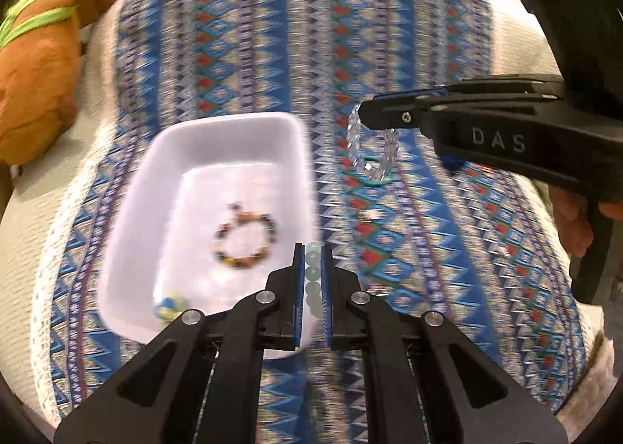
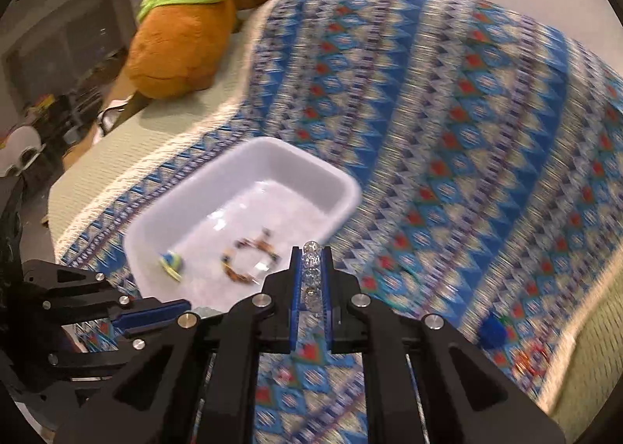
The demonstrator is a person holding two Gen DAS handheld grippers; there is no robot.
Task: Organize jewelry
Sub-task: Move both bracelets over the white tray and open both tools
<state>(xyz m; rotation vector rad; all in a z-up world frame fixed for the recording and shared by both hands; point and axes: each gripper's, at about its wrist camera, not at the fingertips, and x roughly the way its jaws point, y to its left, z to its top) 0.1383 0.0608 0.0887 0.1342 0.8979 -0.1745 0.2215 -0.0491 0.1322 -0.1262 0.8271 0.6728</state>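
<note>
A white tray sits on the patterned cloth and holds a dark multicoloured bead bracelet and a small blue-yellow piece. My left gripper is shut on a pale green bead bracelet at the tray's right rim. My right gripper is shut on a clear crystal bead bracelet, near the tray's near right corner. In the left wrist view that crystal bracelet hangs from the right gripper above the cloth. A teal ring lies on the cloth below it.
A brown plush toy with a green strap lies at the far left of the cloth. A blue pompom-like piece and a small red-orange piece lie near the cloth's right edge. Room clutter lies beyond the left edge.
</note>
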